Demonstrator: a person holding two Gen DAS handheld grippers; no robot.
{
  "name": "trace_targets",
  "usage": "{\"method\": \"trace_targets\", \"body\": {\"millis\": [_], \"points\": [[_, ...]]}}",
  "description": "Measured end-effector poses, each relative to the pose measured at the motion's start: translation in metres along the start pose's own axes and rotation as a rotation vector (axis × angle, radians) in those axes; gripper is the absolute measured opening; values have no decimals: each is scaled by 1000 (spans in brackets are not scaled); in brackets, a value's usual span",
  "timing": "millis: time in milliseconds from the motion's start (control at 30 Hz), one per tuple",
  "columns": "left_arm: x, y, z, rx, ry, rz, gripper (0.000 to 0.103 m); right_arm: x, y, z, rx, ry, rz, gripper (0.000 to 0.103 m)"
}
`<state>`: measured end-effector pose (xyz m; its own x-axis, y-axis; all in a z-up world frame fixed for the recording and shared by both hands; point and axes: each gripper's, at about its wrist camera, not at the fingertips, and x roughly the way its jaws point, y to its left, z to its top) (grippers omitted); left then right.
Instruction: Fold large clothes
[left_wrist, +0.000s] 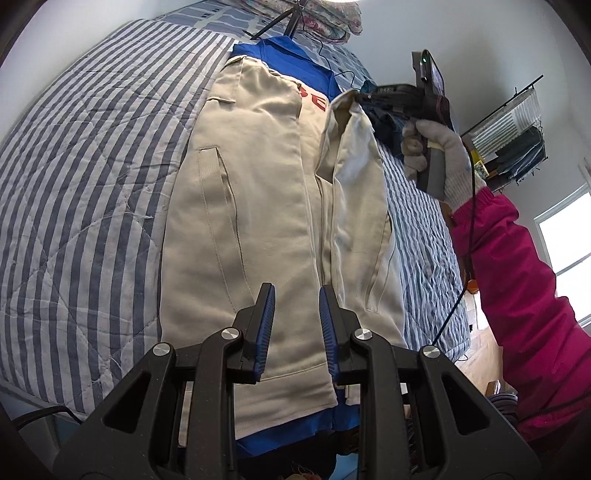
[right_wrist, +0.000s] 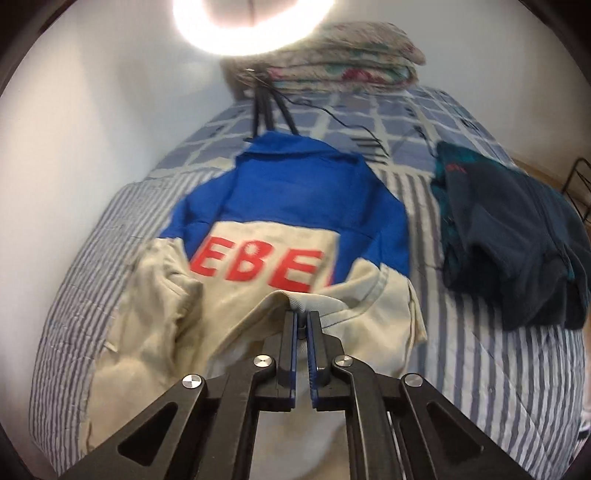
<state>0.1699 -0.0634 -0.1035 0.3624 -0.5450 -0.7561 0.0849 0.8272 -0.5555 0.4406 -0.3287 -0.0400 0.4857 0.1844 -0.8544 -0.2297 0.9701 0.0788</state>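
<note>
Right sleeve pinched, ready to fold across the jacket.

Left wrist view: my left gripper (left_wrist: 297, 295) hangs with its jaws partly apart and empty, just above the hem end of the jacket (left_wrist: 251, 177) spread on the bed (left_wrist: 81, 155); I should pin that hem while the sleeve travels. Right wrist view: my right gripper (right_wrist: 302, 317) is clamped on the sleeve cuff (right_wrist: 295, 299), the jacket's back lying beyond it; carry it low and taut, I judge.

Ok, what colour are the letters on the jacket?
Red letters on the jacket's cream panel, clearest in the right wrist view.
</note>
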Motion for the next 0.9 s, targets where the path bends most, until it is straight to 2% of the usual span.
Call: {"method": "trace_targets", "body": {"millis": [200,300,367,467,533,567,600,733,833,900], "points": [[-3,2,1,-35,4,-27,23,42,27,13,-43,30,4,1],[-4,-2,0,-23,3,-33,23,70,39,13,-45,45,28,0],[-3,-3,0,-17,8,-26,23,87,49,10,-70,71,10,0],[-4,-1,1,-23,5,-26,23,71,47,7,-63,37,103,0],[-7,2,0,-27,-5,-16,23,53,33,4,-19,29,132,19],[-7,5,0,-34,-5,-16,23,39,26,1,-17,13,98,30],[-7,6,-1,-44,-3,-21,23,30,21,-3,-26,4,67,35],[-7,3,-5,-42,12,-45,23,21,5,-18,-11,57,73,37],[-9,-3,-8,-24,9,-44,23,33,7,-24,-11,106,33,37],[-9,-4,-8,-20,7,-44,23,38,10,-25,-5,114,16,43]]}}
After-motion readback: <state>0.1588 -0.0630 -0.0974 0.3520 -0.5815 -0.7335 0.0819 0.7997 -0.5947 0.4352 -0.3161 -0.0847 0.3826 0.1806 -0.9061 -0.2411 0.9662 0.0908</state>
